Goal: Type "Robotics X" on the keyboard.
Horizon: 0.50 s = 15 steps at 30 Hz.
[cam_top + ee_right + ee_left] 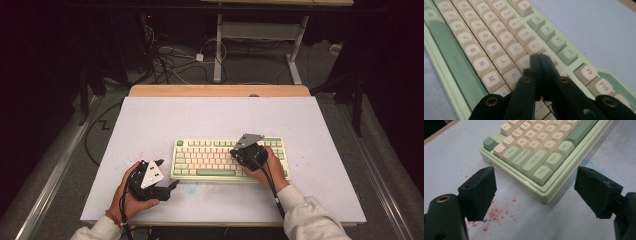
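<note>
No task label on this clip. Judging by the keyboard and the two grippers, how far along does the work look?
Done: the right gripper is over the keyboard, jaws shut together, tips down among the cream keys as if to press one. In hand: that press; whether a key is actually depressed cannot be told. Left: the left gripper sits open on the white table beside the keyboard's Ctrl corner, holding nothing.

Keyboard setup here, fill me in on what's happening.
A person holds a gripper in each hand at a white table. The right gripper has its jaws shut and points down onto the keys of a green and cream keyboard, right of its middle, as if pressing one. The left gripper is open, off the keyboard's left end, near some red specks.
</note>
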Each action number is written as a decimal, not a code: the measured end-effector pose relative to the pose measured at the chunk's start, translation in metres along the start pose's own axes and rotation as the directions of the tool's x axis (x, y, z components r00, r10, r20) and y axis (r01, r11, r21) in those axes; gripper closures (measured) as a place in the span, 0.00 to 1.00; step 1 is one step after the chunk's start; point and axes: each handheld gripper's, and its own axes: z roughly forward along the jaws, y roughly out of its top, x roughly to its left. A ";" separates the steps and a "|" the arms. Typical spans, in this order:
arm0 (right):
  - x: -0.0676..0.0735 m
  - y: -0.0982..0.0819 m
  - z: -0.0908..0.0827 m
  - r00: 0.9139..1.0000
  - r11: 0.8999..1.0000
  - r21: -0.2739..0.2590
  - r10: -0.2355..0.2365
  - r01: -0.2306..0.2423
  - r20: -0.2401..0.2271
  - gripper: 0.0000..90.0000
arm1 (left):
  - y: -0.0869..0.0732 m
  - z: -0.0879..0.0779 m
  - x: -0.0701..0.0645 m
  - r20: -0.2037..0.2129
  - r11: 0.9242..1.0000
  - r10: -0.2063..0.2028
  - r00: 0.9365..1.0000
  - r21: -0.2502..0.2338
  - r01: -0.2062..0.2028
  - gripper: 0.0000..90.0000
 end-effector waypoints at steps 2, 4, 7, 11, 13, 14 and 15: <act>0.000 0.000 -0.006 1.000 0.999 -0.036 0.014 -0.014 -0.004 1.00 | 0.000 0.000 0.000 -0.003 1.000 -0.001 1.000 0.002 0.001 0.19; 0.001 0.000 -0.009 1.000 0.999 -0.050 0.013 -0.014 -0.012 0.99 | 0.000 0.000 0.000 -0.007 1.000 0.001 1.000 0.006 -0.001 0.19; 0.003 -0.001 -0.012 1.000 0.998 -0.062 0.011 -0.012 -0.014 0.98 | 0.000 -0.001 0.000 -0.005 1.000 0.001 1.000 0.003 -0.001 0.19; 0.003 -0.002 -0.019 1.000 0.995 -0.098 0.013 -0.015 -0.015 0.92 | 0.000 -0.001 0.000 -0.004 1.000 0.000 1.000 0.010 0.000 0.19; 0.003 -0.002 -0.024 1.000 0.992 -0.125 0.016 -0.018 -0.012 0.86 | -0.001 0.000 0.000 -0.002 1.000 0.002 1.000 0.016 -0.002 0.19; 0.003 -0.003 -0.027 1.000 0.990 -0.138 0.016 -0.018 -0.012 0.83 | -0.001 0.000 0.000 -0.002 1.000 0.004 1.000 0.018 -0.004 0.19; 0.004 -0.003 -0.030 1.000 0.989 -0.147 0.017 -0.018 -0.006 0.79 | -0.001 0.000 0.000 -0.001 1.000 0.003 1.000 0.019 -0.003 0.19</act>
